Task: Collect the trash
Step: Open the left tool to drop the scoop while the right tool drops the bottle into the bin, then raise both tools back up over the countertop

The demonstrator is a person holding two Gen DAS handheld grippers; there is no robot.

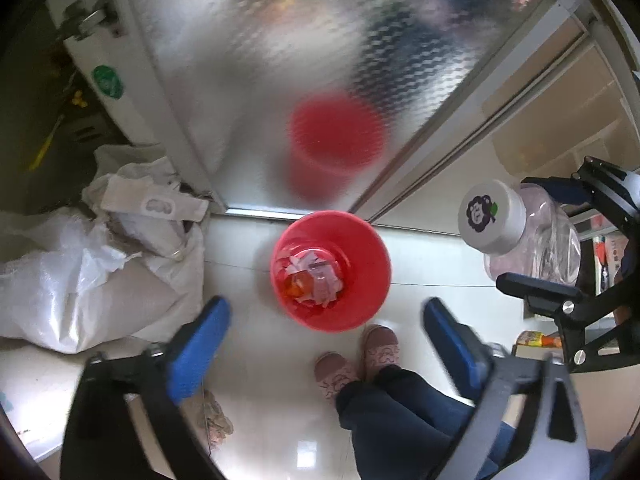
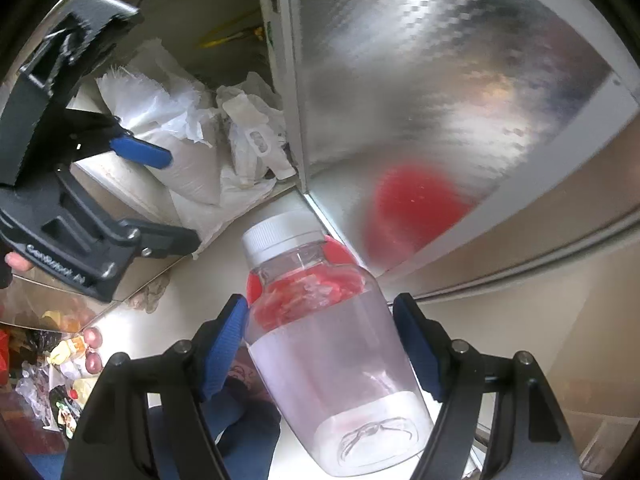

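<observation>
A red trash bin [image 1: 362, 304] stands on the pale floor against a patterned metal door, with crumpled paper and an orange wrapper inside. My left gripper [image 1: 326, 320] is open and empty, held above the bin's near side. My right gripper [image 2: 320, 334] is shut on a clear plastic bottle [image 2: 332, 364] with a white cap; the bottle is tilted, cap pointing away, above the bin's rim [image 2: 338, 254]. In the left wrist view the bottle [image 1: 520, 224] and right gripper [image 1: 560, 240] are at the right, higher than the bin. The left gripper [image 2: 160, 196] shows at the left of the right wrist view.
White woven sacks and crumpled bags [image 1: 100, 248] lie left of the bin beside the door frame [image 1: 160, 92]. The person's feet in pink slippers [image 1: 356, 356] stand just in front of the bin. Assorted wrappers [image 2: 60, 372] lie at lower left.
</observation>
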